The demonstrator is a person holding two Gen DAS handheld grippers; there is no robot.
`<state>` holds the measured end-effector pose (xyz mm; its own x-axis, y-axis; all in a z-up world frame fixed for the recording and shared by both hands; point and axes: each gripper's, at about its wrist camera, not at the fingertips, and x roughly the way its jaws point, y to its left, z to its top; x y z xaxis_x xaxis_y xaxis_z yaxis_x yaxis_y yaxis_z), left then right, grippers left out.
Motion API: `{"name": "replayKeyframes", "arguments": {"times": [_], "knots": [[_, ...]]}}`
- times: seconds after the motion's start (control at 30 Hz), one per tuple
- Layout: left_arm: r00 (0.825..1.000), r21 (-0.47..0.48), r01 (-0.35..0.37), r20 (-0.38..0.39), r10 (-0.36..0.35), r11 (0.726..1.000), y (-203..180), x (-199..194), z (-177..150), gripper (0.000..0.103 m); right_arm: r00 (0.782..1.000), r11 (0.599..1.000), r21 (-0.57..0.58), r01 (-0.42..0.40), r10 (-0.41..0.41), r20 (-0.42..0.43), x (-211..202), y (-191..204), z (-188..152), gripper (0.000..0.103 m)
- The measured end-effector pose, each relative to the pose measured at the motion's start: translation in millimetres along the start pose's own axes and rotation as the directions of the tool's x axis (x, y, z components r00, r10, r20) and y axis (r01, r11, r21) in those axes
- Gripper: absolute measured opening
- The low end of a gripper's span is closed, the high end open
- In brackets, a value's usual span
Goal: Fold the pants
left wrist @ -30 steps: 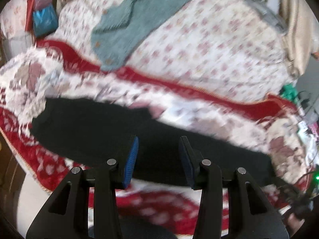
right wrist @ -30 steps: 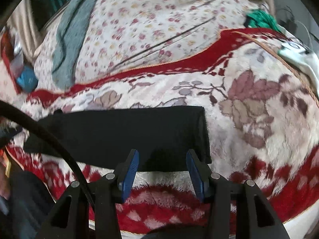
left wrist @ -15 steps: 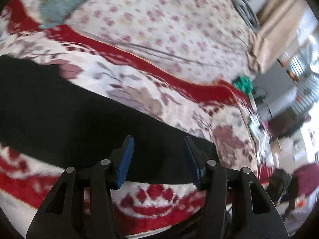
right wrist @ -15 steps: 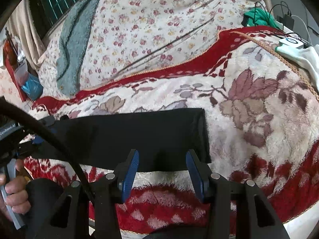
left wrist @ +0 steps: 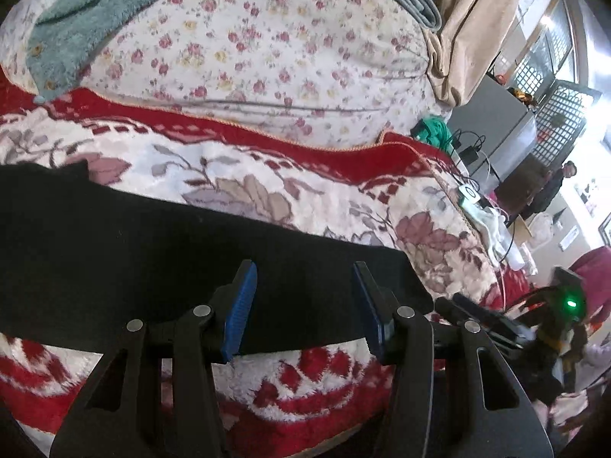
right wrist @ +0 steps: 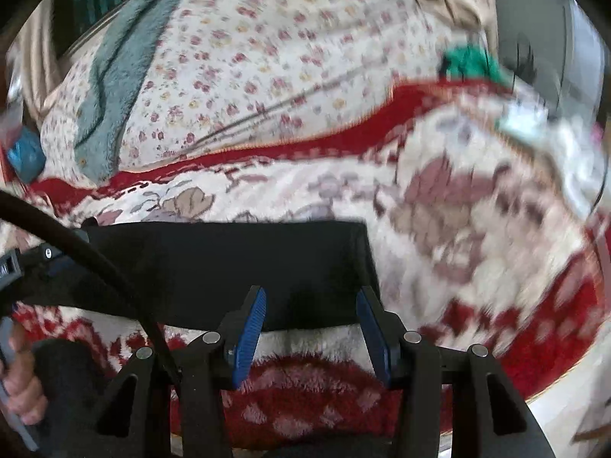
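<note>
Black pants [left wrist: 152,259] lie flat as a long strip across the red and white floral blanket [left wrist: 290,191]; they also show in the right wrist view [right wrist: 236,263]. My left gripper [left wrist: 305,305] is open and empty, hovering over the pants near their right end. My right gripper [right wrist: 309,324] is open and empty over the near edge of the pants at the same end. The right gripper also shows at the right of the left wrist view [left wrist: 508,324]. The left gripper and the hand holding it show at the left of the right wrist view [right wrist: 34,263].
A flowered bedspread [left wrist: 267,57] covers the bed behind the blanket, with a teal fleece garment [left wrist: 76,19] on it. Green cloth [left wrist: 433,128], chargers and cables [left wrist: 473,191] lie at the bed's right end. A black cable [right wrist: 95,263] crosses the right wrist view.
My left gripper has swung right along the pants, from their middle toward the right end. My right gripper has shifted slightly and its view is now blurred. Both stay open.
</note>
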<state>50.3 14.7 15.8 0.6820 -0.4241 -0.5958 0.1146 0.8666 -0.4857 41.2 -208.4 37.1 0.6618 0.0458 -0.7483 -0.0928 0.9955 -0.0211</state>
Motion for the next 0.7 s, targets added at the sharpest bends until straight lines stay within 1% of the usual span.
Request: {"name": "replayKeyframes", "arguments": {"times": [0.03, 0.07, 0.1, 0.13, 0.17, 0.2, 0.23, 0.27, 0.3, 0.37, 0.43, 0.5, 0.53, 0.57, 0.6, 0.63, 0.67, 0.7], "knots": [[1.0, 0.009, 0.0, 0.003, 0.0, 1.0, -1, -2, 0, 0.05, 1.0, 0.998, -0.058, 0.009, -0.007, 0.029, -9, 13, 3, 0.047], [1.0, 0.025, -0.001, 0.006, 0.001, 1.0, -4, -2, 0, 0.05, 0.998, 0.996, -0.088, 0.006, -0.001, 0.057, -18, 21, 5, 0.047], [1.0, 0.038, -0.008, 0.01, 0.007, 0.999, -6, -3, 0, 0.05, 0.996, 0.995, -0.102, 0.004, 0.005, 0.094, -29, 28, 7, 0.048], [1.0, 0.056, -0.022, 0.02, 0.021, 0.998, -9, -4, -1, 0.05, 0.991, 0.994, -0.11, 0.001, 0.014, 0.134, -39, 33, 11, 0.05], [0.999, 0.069, -0.028, 0.027, 0.026, 0.997, -11, -5, -1, 0.05, 0.981, 0.993, -0.119, -0.004, 0.026, 0.191, -53, 38, 14, 0.053], [0.999, 0.082, -0.026, 0.032, 0.024, 0.996, -12, -6, -2, 0.05, 0.966, 0.992, -0.128, 0.003, 0.031, 0.257, -66, 42, 19, 0.067], [0.999, 0.092, -0.02, 0.035, 0.017, 0.996, -14, -6, -3, 0.05, 0.943, 0.991, -0.13, 0.028, 0.017, 0.332, -78, 43, 24, 0.084], [0.999, 0.109, -0.013, 0.043, 0.008, 0.994, -16, -7, -5, 0.05, 0.931, 0.992, -0.114, 0.063, -0.017, 0.365, -83, 43, 27, 0.089], [0.999, 0.121, -0.011, 0.05, 0.005, 0.993, -17, -8, -6, 0.05, 0.925, 0.991, -0.097, 0.087, -0.044, 0.376, -83, 40, 31, 0.09], [0.998, 0.141, 0.0, 0.058, -0.008, 0.99, -19, -9, -7, 0.05, 0.924, 0.99, -0.075, 0.118, -0.082, 0.373, -77, 32, 36, 0.09], [0.999, 0.148, 0.012, 0.05, -0.019, 0.989, -19, -7, -7, 0.05, 0.922, 0.972, -0.063, 0.228, -0.195, 0.333, -62, 24, 35, 0.09], [0.998, 0.141, 0.025, 0.046, -0.031, 0.99, -17, -5, -7, 0.05, 0.919, 0.956, -0.074, 0.284, -0.25, 0.304, -51, 17, 31, 0.09], [0.999, 0.125, 0.009, 0.045, -0.015, 0.992, -15, -2, -7, 0.05, 0.931, 0.96, -0.075, 0.268, -0.239, 0.275, -42, 12, 29, 0.09], [0.999, 0.109, -0.018, 0.034, 0.015, 0.994, -13, 1, -6, 0.05, 0.945, 0.971, -0.071, 0.231, -0.206, 0.254, -39, 6, 26, 0.089], [1.0, 0.092, -0.026, 0.019, 0.024, 0.995, -11, 4, -6, 0.05, 0.963, 0.986, -0.053, 0.161, -0.145, 0.23, -31, -3, 26, 0.086], [1.0, 0.069, -0.018, 0.003, 0.018, 0.997, -7, 6, -5, 0.05, 0.972, 0.996, -0.002, 0.085, -0.083, 0.221, -26, -17, 24, 0.083], [1.0, 0.029, 0.0, -0.014, 0.001, 1.0, -1, 9, -4, 0.05, 0.971, 0.998, 0.05, 0.039, -0.049, 0.234, -26, -30, 21, 0.084], [1.0, -0.002, 0.009, -0.023, -0.009, 1.0, 4, 10, -3, 0.05, 0.965, 0.988, 0.148, -0.046, 0.006, 0.262, -24, -51, 16, 0.084]]}}
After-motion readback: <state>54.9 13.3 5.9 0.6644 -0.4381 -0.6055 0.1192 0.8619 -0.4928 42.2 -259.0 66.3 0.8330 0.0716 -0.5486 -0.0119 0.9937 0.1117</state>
